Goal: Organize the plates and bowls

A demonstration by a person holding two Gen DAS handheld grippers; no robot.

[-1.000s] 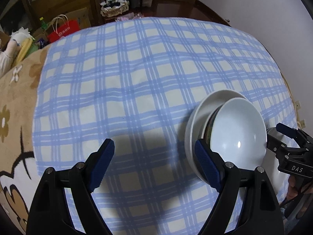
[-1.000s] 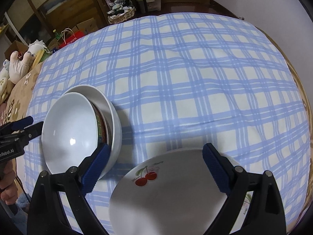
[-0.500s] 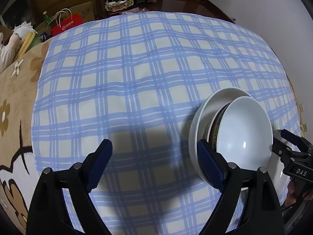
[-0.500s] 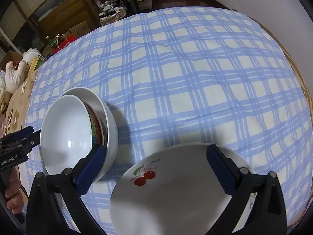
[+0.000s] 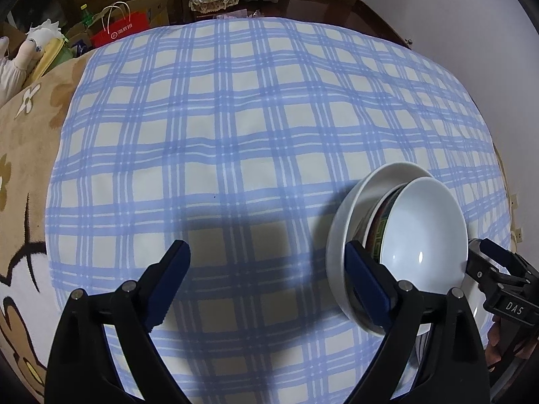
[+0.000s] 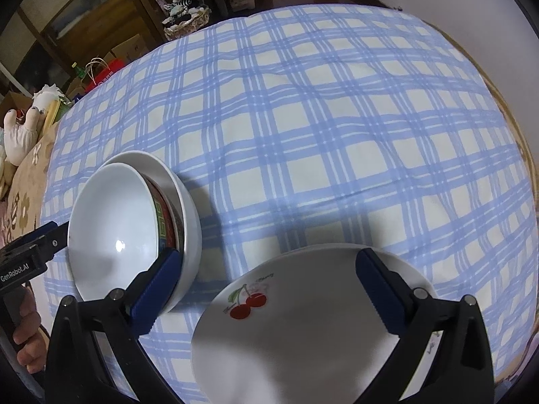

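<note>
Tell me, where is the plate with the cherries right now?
In the right wrist view the cherry plate lies low on the checked tablecloth, just right of the stacked bowls.

DAS: right gripper [image 5: 505, 282] | GenRobot.AI: left gripper [image 6: 30, 252] | Cherry: plate [image 6: 303, 330]

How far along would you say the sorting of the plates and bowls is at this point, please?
Done: the bowls sit nested in one stack on the checked cloth. In hand: nothing; both the left tongs and right tongs are open. Left: the cherry plate lies apart, beside the stack.
</note>
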